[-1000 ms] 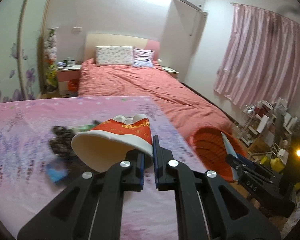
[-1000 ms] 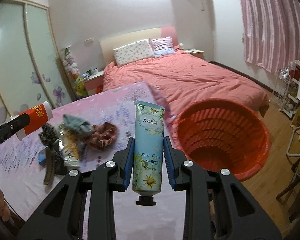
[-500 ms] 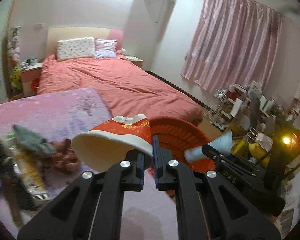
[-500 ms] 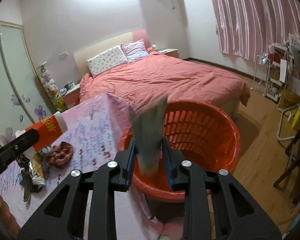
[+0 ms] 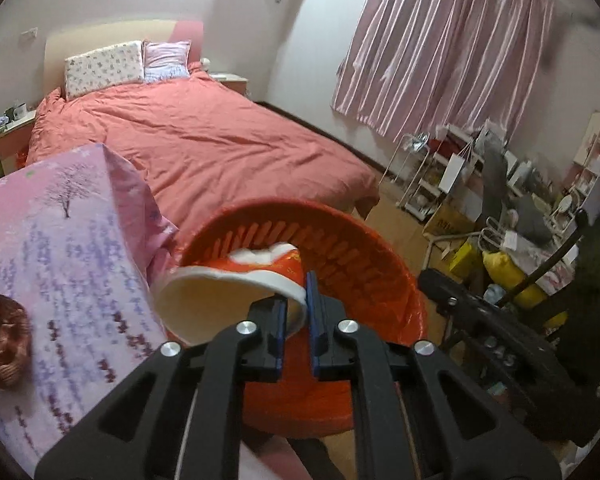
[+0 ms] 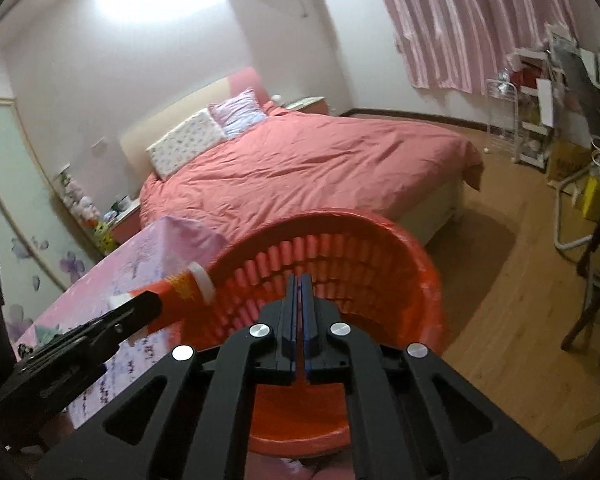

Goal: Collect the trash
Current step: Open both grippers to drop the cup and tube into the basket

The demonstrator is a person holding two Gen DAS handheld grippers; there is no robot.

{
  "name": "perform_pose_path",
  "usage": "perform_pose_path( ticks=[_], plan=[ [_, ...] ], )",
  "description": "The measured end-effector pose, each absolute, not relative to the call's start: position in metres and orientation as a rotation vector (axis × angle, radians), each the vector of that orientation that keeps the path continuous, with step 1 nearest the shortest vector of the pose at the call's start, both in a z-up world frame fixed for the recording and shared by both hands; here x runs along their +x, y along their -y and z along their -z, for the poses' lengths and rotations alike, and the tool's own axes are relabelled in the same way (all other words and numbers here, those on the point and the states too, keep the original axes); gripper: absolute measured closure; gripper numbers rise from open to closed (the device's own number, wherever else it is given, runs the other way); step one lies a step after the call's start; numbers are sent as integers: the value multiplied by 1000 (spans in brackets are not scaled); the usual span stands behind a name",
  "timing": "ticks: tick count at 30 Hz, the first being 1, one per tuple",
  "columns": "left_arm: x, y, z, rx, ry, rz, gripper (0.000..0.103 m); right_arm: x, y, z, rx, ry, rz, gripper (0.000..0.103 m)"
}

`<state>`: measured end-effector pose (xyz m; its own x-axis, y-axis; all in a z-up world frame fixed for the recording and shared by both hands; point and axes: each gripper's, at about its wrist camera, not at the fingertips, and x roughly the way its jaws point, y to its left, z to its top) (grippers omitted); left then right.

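Observation:
My left gripper (image 5: 297, 300) is shut on the rim of a red and white paper cup (image 5: 236, 288), held over the near rim of the orange slatted basket (image 5: 364, 264). In the right wrist view the cup (image 6: 184, 286) sticks out of the left gripper (image 6: 140, 308) at the basket's (image 6: 380, 256) left edge. My right gripper (image 6: 299, 300) is shut and empty, pointing into the basket. The hand cream tube is not in view.
A table with a pink patterned cloth (image 5: 52, 248) stands left of the basket, with a brown knitted item (image 5: 0, 340) on it. A bed with a red cover (image 5: 204, 148) lies behind. Cluttered racks (image 5: 500, 200) stand at the right on the wooden floor (image 6: 500, 320).
Both grippers swung right from the table to the basket. The hand cream tube has left my right gripper, whose jaws have closed. The left still holds the cup.

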<state>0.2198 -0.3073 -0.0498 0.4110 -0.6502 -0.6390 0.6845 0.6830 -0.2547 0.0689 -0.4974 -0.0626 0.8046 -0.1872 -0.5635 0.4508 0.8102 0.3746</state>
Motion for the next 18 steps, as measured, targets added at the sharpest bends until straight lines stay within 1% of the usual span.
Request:
perform_pose_path(
  ticks=[1, 2, 3, 6, 9, 12, 14, 18],
  plan=[
    [221, 309, 53, 56, -791, 834, 71, 65, 500, 66, 531, -542, 369, 100],
    [220, 312, 55, 62, -796, 824, 60, 64, 500, 67, 534, -546, 372, 100],
    [221, 311, 58, 67, -801, 818, 56, 64, 500, 68, 536, -549, 375, 100],
    [221, 299, 62, 68, -821, 804, 49, 64, 498, 68, 530, -556, 374, 99],
    [216, 277, 57, 83, -813, 777, 45, 65, 488, 61, 508, -554, 363, 94],
    [208, 249, 50, 105, -791, 723, 37, 66, 474, 53, 470, -553, 347, 84],
    [202, 220, 45, 116, -775, 660, 33, 67, 460, 47, 448, -552, 328, 76],
    [197, 158, 41, 102, -771, 545, 31, 72, 429, 42, 414, -566, 273, 71]
  ],
)
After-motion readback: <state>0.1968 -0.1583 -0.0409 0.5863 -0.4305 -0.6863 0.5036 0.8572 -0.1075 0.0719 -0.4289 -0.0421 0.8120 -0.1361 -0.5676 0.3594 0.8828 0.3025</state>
